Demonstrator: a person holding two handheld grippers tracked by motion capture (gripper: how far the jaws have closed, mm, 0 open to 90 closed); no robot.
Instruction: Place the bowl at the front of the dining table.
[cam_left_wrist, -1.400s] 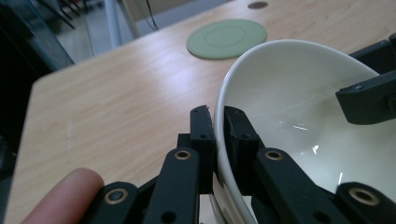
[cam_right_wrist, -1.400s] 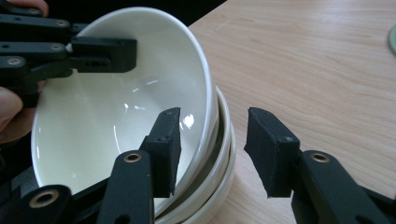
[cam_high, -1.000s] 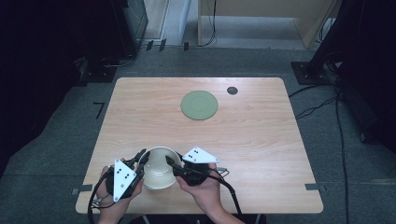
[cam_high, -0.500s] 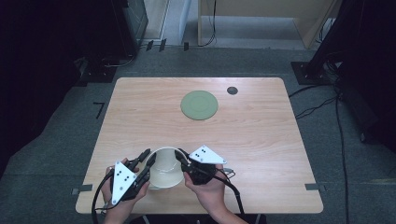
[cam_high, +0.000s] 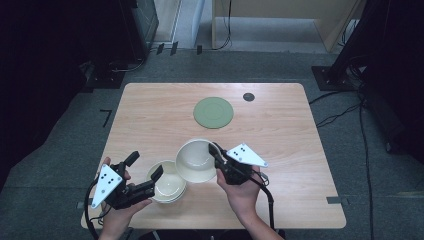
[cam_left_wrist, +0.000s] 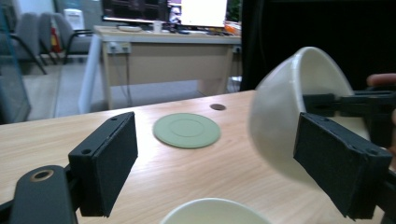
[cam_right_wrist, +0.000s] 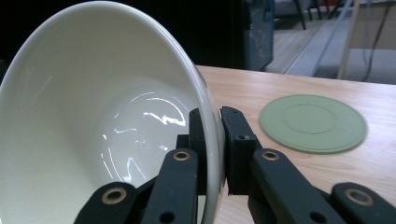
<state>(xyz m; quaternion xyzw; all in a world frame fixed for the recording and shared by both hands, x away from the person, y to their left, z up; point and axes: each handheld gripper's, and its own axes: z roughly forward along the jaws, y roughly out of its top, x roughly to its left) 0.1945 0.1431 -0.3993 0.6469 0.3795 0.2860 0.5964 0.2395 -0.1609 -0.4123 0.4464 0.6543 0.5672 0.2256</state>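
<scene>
Looks like a lab or office test room, not a home. A lone wooden table (cam_high: 150, 120) stands on grey carpet (cam_high: 60, 165) w/ tape marks on the floor by its left edge and near corners. Dark equipment racks (cam_high: 135, 25) stand beyond the far left corner, and cables (cam_high: 345, 107) trail over the carpet off the right edge. In the left gripper view the background has a long desk (cam_left_wrist: 163, 51) w/ monitors (cam_left_wrist: 201, 11) lit on top, a socket strip on its front, plus office chairs (cam_left_wrist: 28, 35) (grey, several in a row). Black curtain (cam_left_wrist: 327, 42) hangs at the right.
</scene>
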